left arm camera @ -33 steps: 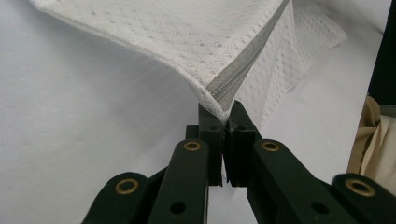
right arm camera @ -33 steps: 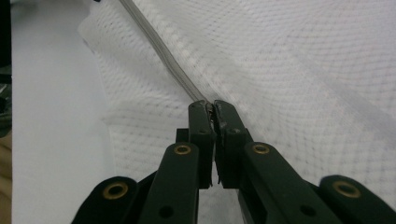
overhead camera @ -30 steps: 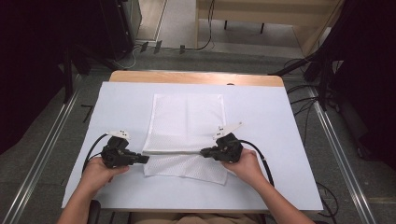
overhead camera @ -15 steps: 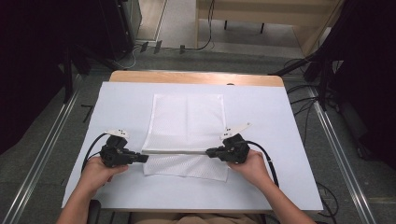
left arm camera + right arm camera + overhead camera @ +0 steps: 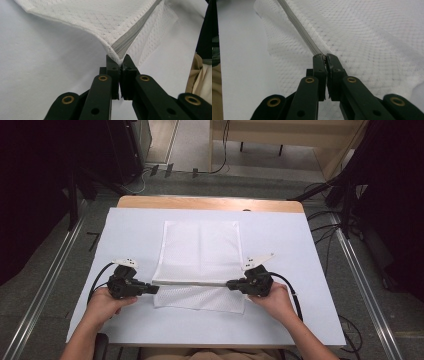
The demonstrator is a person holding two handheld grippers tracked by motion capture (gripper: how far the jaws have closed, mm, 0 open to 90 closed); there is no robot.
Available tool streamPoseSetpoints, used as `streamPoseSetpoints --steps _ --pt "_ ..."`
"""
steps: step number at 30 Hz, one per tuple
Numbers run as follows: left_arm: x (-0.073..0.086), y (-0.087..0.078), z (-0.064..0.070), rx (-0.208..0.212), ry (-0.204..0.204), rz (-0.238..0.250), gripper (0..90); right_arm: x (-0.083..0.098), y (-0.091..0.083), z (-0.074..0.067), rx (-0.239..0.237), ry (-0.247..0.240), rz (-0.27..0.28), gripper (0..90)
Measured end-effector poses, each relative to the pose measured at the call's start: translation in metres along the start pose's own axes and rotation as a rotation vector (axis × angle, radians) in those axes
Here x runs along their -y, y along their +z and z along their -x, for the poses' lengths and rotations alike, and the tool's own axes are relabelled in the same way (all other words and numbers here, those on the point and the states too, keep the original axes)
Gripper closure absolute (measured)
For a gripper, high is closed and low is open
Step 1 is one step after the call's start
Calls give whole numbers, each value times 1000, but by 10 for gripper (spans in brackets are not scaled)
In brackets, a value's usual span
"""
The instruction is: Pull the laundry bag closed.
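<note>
A white mesh laundry bag (image 5: pixel 200 247) lies flat in the middle of the white table (image 5: pixel 280 245), its near part folded over. A grey zipper edge (image 5: pixel 192 283) is stretched in a straight line between the two grippers. My left gripper (image 5: pixel 154 289) is shut on the left end of that edge, and in the left gripper view the jaws (image 5: pixel 121 62) pinch the bag's corner (image 5: pixel 100 20) where the zipper (image 5: pixel 130 37) ends. My right gripper (image 5: pixel 231 284) is shut on the right end; the right gripper view has its tips (image 5: pixel 325 57) clamped on the zipper (image 5: pixel 297 27) over the mesh (image 5: pixel 367 37).
A wooden strip (image 5: pixel 210 202) runs along the table's far edge. Cables (image 5: pixel 210 167) lie on the floor beyond it, and metal rails (image 5: pixel 55 265) flank both sides. The table surface left and right of the bag is bare.
My right gripper has shifted a little to the right, which drew the zipper edge tighter. The left gripper has stayed where it was.
</note>
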State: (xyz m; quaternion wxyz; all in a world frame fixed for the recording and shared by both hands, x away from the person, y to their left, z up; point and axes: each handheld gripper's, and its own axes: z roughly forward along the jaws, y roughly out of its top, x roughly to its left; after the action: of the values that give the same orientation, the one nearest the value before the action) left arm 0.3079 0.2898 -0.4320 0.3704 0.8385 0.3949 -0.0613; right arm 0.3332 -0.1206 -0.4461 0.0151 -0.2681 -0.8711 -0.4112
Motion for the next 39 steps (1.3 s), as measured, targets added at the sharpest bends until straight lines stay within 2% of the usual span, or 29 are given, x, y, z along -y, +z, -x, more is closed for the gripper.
streamPoseSetpoints --steps 9,12,15,23,39 --pt "0 -1 -1 3 0 -4 880 7 -6 3 8 5 -13 884" --pt "0 1 0 6 0 -8 881 9 -10 5 6 27 -9 884" --pt "1 -1 -1 7 -2 -8 882 13 -14 5 10 22 -16 884" --pt "0 1 0 12 4 -7 882 17 -25 10 13 41 5 884" --pt "1 2 -1 16 -3 -20 887 18 -27 10 17 41 -9 885"
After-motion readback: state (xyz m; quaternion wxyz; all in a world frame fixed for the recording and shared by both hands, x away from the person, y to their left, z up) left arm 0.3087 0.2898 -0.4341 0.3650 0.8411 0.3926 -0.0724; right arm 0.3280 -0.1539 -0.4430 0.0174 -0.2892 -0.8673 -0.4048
